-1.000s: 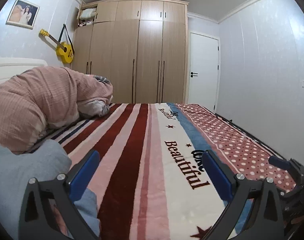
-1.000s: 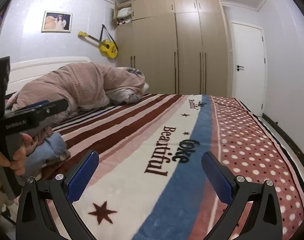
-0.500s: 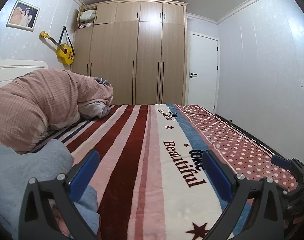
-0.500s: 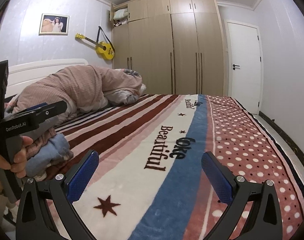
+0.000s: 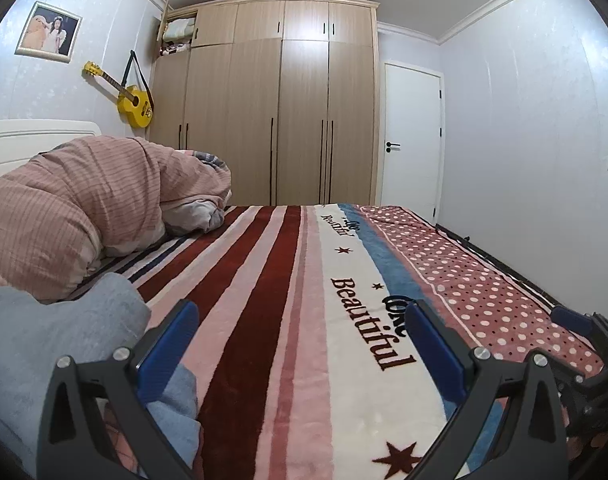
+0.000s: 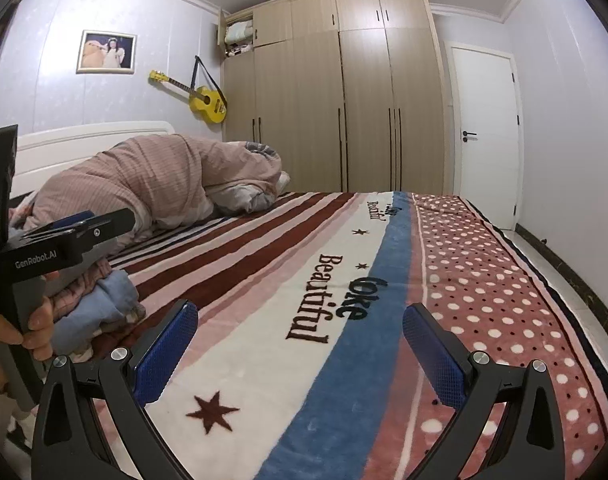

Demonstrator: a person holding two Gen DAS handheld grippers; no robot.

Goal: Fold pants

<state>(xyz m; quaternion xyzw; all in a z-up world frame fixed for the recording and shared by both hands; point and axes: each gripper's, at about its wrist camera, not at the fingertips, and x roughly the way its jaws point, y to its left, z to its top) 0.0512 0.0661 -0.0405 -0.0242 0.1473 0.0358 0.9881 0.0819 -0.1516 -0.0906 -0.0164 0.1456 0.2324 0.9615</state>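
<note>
A crumpled pile of grey-blue and pink clothes point(image 5: 56, 332) lies at the near left of the bed, just left of my left gripper point(image 5: 300, 320); in the right wrist view the pile point(image 6: 104, 300) sits behind the left gripper's body point(image 6: 64, 240). I cannot tell which piece is the pants. My left gripper is open and empty above the striped blanket point(image 5: 284, 280). My right gripper point(image 6: 300, 320) is open and empty above the blanket point(image 6: 343, 280), to the right of the left one; its tip shows at the right edge of the left wrist view point(image 5: 575, 320).
A bunched pink striped duvet point(image 5: 84, 208) lies at the head of the bed on the left. A wooden wardrobe point(image 5: 284, 120) and white door point(image 5: 411, 140) stand behind the bed. A yellow guitar point(image 5: 134, 102) hangs on the wall. The bed's right edge point(image 6: 543, 280) borders the floor.
Both cameras have shifted slightly, with the bed and room sitting a little differently in view. Both grippers stay open and empty.
</note>
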